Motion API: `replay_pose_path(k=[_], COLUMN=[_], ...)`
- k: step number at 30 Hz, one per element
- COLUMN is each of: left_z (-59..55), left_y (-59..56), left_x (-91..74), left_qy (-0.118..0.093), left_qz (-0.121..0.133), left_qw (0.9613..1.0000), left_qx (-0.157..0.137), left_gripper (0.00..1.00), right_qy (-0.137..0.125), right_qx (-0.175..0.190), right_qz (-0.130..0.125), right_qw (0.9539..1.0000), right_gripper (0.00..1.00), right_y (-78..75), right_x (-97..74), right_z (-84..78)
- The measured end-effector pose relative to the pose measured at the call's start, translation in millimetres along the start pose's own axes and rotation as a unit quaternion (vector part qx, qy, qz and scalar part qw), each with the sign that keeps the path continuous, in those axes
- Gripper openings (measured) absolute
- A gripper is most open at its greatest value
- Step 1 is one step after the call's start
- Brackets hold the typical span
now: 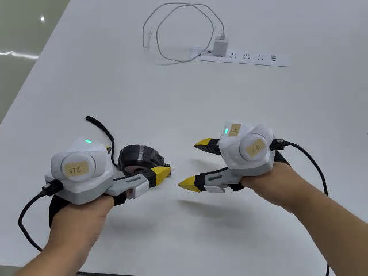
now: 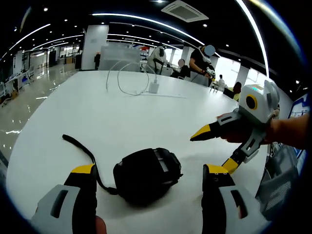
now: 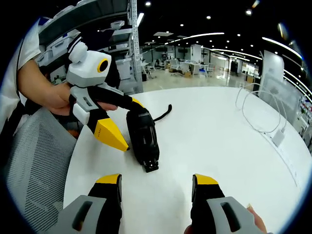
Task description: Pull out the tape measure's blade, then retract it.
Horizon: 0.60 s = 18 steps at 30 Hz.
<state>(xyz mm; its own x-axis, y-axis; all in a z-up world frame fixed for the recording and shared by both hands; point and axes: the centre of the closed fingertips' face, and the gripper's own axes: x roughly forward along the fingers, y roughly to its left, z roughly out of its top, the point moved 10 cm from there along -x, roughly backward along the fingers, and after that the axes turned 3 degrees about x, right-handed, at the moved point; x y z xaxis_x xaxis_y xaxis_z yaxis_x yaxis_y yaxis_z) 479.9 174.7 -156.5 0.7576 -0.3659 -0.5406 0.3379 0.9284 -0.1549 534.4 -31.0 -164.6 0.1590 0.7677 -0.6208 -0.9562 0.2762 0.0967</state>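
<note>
Straddling the black tape measure [image 1: 138, 158] on the white tabletop [image 1: 172, 92], the left claw [image 2: 148, 170] gapes wide, gripping nothing — the right claw [image 1: 194, 163], likewise released, points at it from nearby.

My head camera looks forward and down over the table [image 1: 172, 98], close above my left claw [image 1: 138, 162] and right claw [image 1: 194, 163]. The left claw's camera sits low and faces right; the right claw's faces left. Both look closely at the tape measure [image 2: 146, 175], and each catches the other claw.
</note>
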Motion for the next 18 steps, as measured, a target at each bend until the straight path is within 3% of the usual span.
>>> replay_pose_path(k=[8, 18], left_z=[-0.3, -0.5], left_y=[0.3, 1.7], left_x=[-4.5, -16.4], left_qy=[0.0, -0.005], left_qz=[-0.008, -0.031], left_qw=[0.9999, 0.9983], left_qx=[0.008, 0.05], left_gripper=[0.89, 0.91], right_qy=[-0.01, -0.021], right_qx=[0.007, 0.014], right_qz=[-0.009, -0.026], right_qw=[0.9999, 0.9993], right_gripper=[0.57, 0.6], right_y=[3.4, 10.3], right_x=[-9.9, -28.5], right_z=[0.1, -2.3])
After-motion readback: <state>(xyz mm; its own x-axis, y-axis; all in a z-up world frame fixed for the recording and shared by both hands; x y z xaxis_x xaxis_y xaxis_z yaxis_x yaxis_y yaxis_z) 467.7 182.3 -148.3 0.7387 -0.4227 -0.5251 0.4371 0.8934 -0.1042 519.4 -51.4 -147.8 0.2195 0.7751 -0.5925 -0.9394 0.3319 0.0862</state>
